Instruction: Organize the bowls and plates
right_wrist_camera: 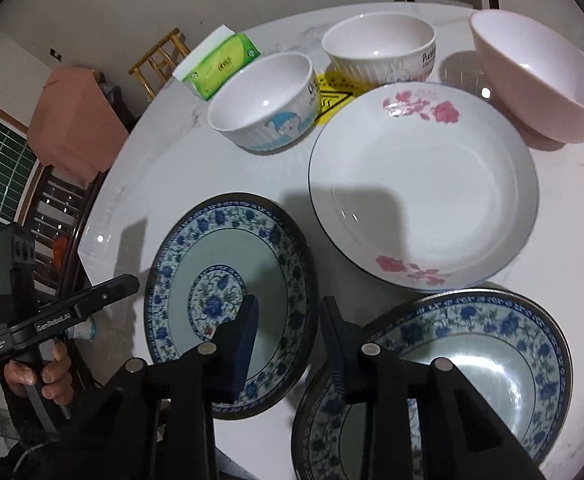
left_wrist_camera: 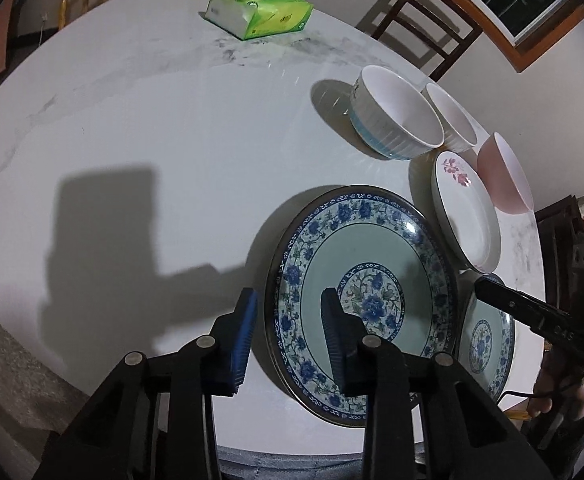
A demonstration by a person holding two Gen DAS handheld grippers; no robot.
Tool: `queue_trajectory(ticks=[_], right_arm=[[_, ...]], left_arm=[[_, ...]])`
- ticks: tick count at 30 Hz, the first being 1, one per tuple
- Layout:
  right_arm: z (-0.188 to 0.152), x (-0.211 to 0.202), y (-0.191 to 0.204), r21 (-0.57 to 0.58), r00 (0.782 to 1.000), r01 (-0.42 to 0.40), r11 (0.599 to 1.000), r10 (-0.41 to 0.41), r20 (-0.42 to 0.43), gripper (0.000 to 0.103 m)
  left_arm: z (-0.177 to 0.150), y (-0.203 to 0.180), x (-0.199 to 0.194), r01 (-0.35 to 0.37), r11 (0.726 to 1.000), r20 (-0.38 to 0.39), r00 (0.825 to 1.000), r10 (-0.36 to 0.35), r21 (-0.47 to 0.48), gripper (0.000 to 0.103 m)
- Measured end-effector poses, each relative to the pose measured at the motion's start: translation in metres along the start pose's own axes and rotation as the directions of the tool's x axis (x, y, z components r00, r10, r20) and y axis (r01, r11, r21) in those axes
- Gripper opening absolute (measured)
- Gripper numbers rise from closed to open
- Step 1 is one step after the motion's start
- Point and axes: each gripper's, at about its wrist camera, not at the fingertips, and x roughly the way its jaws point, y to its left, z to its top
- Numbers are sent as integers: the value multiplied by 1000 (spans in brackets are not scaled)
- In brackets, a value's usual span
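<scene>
A blue floral plate (left_wrist_camera: 360,304) (right_wrist_camera: 232,300) lies flat on the white round table (left_wrist_camera: 152,160). My left gripper (left_wrist_camera: 288,336) straddles its left rim, one blue pad outside and one over the plate, with a gap on either side. In the right wrist view my right gripper (right_wrist_camera: 290,340) straddles the same plate's right rim, its pads also apart from it. A second blue floral plate (right_wrist_camera: 452,380) (left_wrist_camera: 488,344) lies just to the right. Behind are a white plate with pink flowers (right_wrist_camera: 424,184), two white ribbed bowls (right_wrist_camera: 264,100) (right_wrist_camera: 380,52) and a pink bowl (right_wrist_camera: 540,80).
A green tissue pack (left_wrist_camera: 260,12) lies at the far side of the table. A yellow sticker (right_wrist_camera: 332,100) shows between the white bowls. Wooden chairs (left_wrist_camera: 424,20) stand around the table. The table's near edge (left_wrist_camera: 292,452) is right under my left gripper.
</scene>
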Motion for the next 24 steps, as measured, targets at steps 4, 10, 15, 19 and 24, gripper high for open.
queue_trajectory(ticks=[4,10,15,19,24], right_arm=[[4,10,-6,13,1000,-1,1000,1,-21,28],[5,23,-8,25,999,-5,1000,6,-43,28],[6,29,-7,19,999,-7,1000,8,-53,28],[6,32,-8,25,998,-15,1000,17,-60,26],[5,37,-8,24,997,-7,1000,9,-71,19]], left_arm=[[0,6,6,23,1000,-15,1000,-23,-13,24],[1,11,13,37,999,-35,999,-37,-21,24],[1,14,19,48,998,-54,997,-50,-35,22],[0,15,25,58,997,-71,996,-61,-42,15],[-2,15,31,58,998,-76,995,-60,-32,12]])
